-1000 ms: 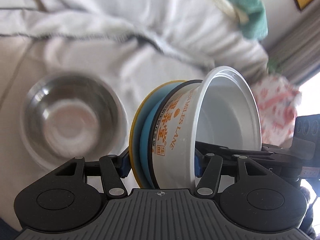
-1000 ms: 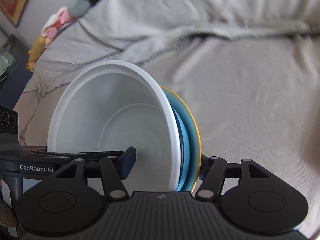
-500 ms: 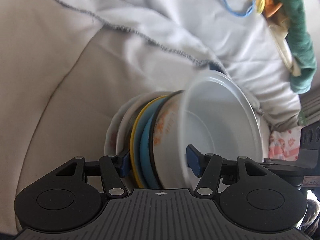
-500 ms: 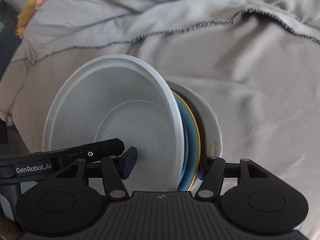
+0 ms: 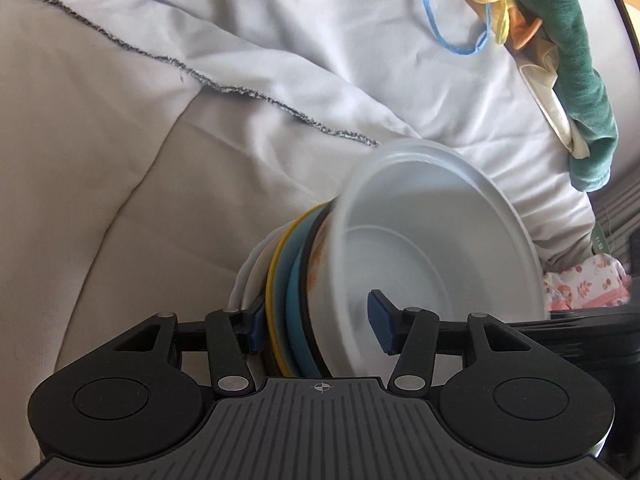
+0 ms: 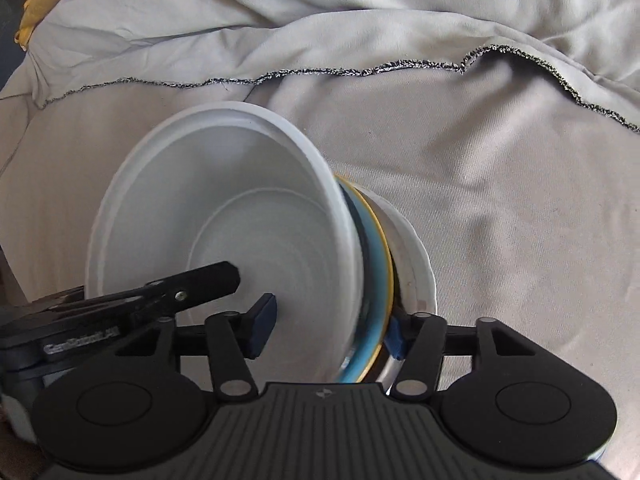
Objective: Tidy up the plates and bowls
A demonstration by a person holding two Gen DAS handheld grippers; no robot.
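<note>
Both tools hold one nested stack from opposite sides. The left tool (image 5: 318, 322) is clamped across it: its left pad sits behind the yellow-rimmed blue plate (image 5: 290, 300) and its right pad inside the white plastic bowl (image 5: 432, 248). The right tool (image 6: 326, 330) is clamped the mirror way – left pad inside the white plastic bowl (image 6: 224, 216), right pad behind the blue plate (image 6: 376, 280).

Left wrist view only: orange print on the bowl's outer wall, blurred and unreadable; a green cloth (image 5: 576, 80) at 1 o'clock, a blue cord loop (image 5: 456, 20) at 12 to 1, and a floral fabric (image 5: 588, 290) at 3.

Right wrist view only: a white plate (image 6: 420, 276) with a shiny metallic dish just inside it, behind the blue plate. In the left view that white plate (image 5: 250, 276) is a thin sliver at 9 o'clock of the stack.

The stack lies on, or just above, the beige bedcover (image 6: 500, 200) – contact is hidden. The stack's bottom edge is cut off by each tool's body. A grey blanket (image 6: 320, 12) with a dark frayed hem lies beyond, at 12.
</note>
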